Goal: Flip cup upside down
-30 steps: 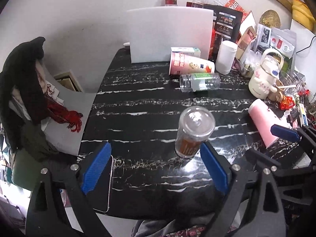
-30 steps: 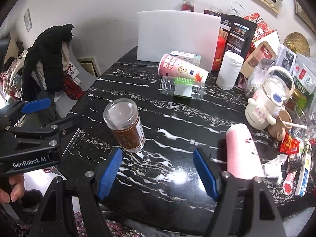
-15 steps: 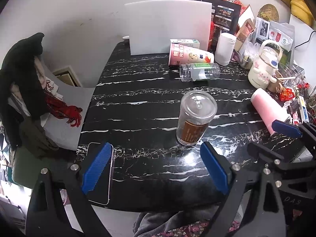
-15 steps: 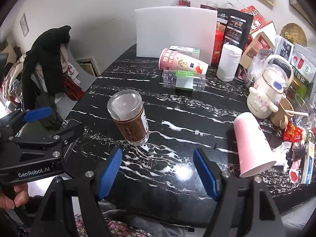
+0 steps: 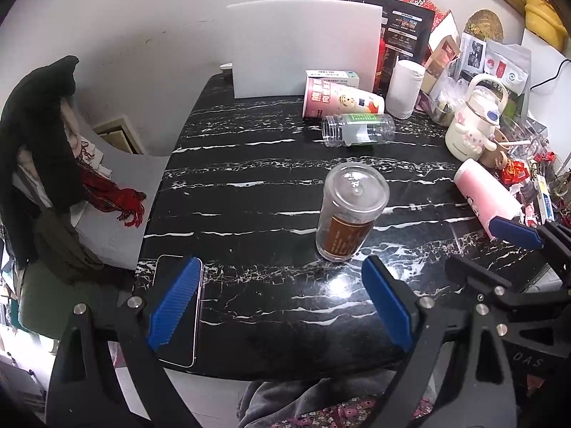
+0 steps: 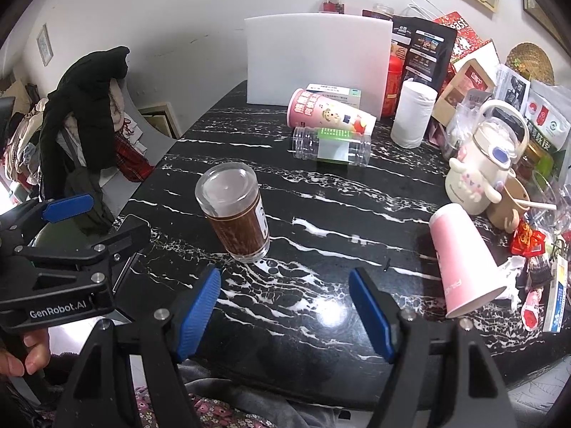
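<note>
Pink cup (image 6: 464,262) right of right tongs (image 6: 285,312)

Both the left gripper (image 5: 278,306) and right gripper (image 6: 285,314) had matte black angular frames, silver screws and ribbed blue pads (image 6: 198,314), one frame lettered "GenRobot.AI", bare fingers (image 6: 34,351) lower left.

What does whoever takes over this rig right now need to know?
Left gripper: open, empty, near the table edge.
Right gripper: open, empty.
Clear brown-labelled cup: stands mid-table, closed end up, apparently inverted; neither gripper touches it.
Pink paper cup: rim down near the right edge.
Left to do: seemingly nothing. Confirm which cup was meant.
</note>
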### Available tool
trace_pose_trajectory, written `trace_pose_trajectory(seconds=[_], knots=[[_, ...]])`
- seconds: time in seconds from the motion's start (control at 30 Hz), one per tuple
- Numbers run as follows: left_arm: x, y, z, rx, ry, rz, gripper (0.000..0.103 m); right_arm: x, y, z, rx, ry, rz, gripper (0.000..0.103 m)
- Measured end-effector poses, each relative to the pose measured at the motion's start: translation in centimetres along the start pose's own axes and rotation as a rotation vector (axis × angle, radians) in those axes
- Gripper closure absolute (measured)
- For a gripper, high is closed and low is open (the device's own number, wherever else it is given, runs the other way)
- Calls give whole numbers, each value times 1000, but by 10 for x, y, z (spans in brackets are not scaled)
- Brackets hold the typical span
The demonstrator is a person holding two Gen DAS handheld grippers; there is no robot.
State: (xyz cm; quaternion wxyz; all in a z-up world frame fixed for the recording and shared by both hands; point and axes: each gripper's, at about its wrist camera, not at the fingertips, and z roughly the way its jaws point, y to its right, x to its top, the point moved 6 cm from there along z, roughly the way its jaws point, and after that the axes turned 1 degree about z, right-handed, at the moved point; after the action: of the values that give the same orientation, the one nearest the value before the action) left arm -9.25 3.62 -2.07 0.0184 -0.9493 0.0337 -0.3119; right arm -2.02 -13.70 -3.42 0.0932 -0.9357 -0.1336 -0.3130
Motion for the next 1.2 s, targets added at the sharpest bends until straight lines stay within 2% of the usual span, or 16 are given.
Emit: trace_pose_trajectory(seconds=[1.2], knots=[[2, 8, 10, -7, -31, 5, 12, 0, 8, 5, -8, -14, 5, 28]])
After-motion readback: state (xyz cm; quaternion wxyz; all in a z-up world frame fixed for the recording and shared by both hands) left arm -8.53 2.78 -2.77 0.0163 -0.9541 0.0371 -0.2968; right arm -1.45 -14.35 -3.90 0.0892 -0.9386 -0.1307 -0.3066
